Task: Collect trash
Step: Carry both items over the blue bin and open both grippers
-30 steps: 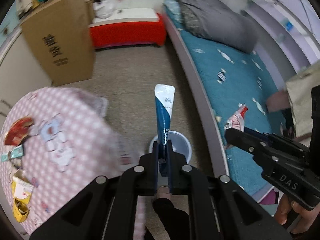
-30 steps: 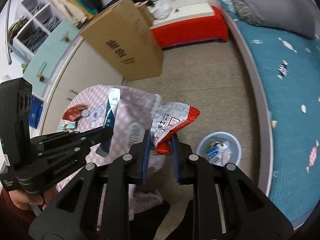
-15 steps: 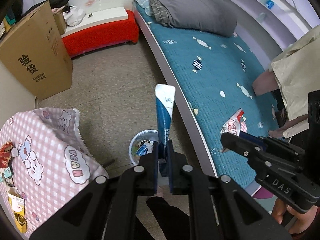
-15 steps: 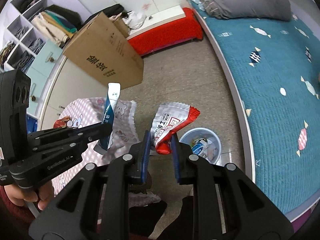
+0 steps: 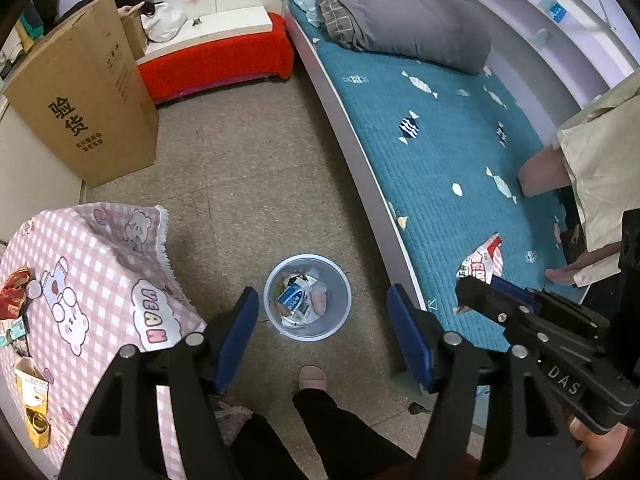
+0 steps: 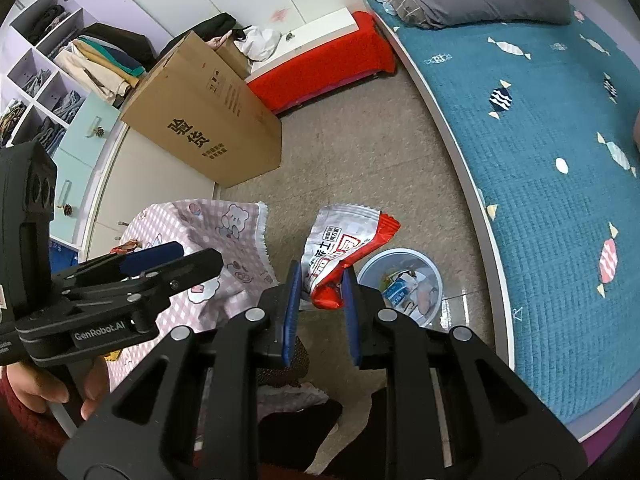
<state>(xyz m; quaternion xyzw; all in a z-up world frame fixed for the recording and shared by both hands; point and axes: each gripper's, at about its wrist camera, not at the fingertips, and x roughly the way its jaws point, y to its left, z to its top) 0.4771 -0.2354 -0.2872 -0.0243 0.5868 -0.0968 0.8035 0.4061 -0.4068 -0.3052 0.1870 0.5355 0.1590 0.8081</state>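
The left hand-held gripper (image 5: 320, 332) has just been opening and is empty above the bin (image 5: 307, 296), low centre of frame; the right hand-held gripper (image 6: 320, 300) grips the snack wrapper (image 6: 340, 252); next I judge it must come over the bin and release.

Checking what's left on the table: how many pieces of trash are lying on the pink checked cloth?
3 visible: a red wrapper at the left edge, a teal packet below it, a yellow carton nearest. More may lie beyond view.
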